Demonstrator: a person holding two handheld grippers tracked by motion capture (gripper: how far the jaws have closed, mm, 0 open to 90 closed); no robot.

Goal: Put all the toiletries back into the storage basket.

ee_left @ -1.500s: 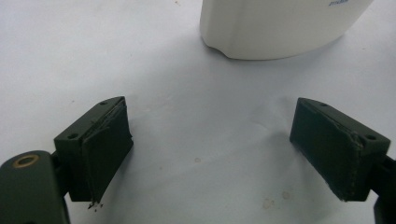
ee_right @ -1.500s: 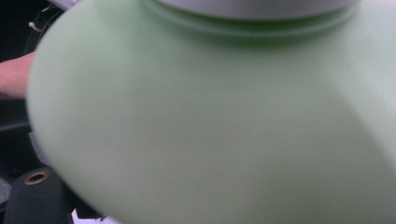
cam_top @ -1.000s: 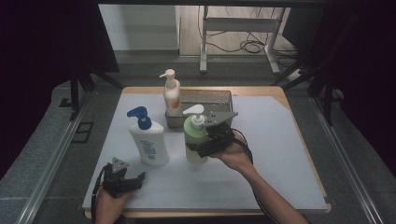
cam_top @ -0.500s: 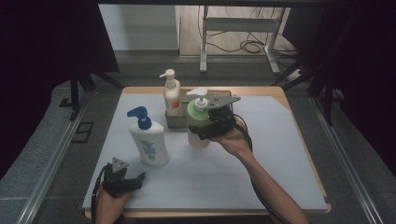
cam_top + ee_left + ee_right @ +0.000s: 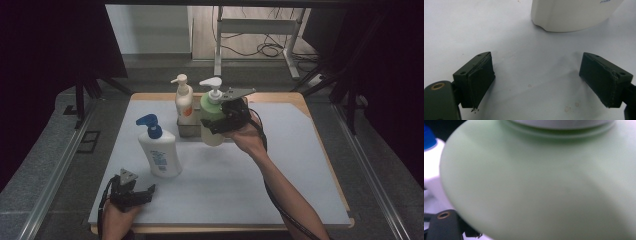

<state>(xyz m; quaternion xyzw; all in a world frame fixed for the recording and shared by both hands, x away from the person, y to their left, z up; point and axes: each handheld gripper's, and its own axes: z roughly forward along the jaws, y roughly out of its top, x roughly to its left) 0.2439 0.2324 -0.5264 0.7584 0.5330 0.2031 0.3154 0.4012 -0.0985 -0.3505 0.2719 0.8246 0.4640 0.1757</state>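
The right gripper (image 5: 216, 121) clasps the green pump bottle (image 5: 212, 117), lifted above the table (image 5: 300, 190) beside the metal bin (image 5: 188, 129). The left gripper (image 5: 142, 192) rests released near the table's front edge. Three pump bottles in all: green, white with blue pump (image 5: 159, 149), and cream (image 5: 183, 101). Label print is too small to read.

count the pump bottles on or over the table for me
3. A white bottle with a blue pump stands front left. A white bottle with an orange label stands in the metal tray at the back. The green bottle is held off the table in the right claw.
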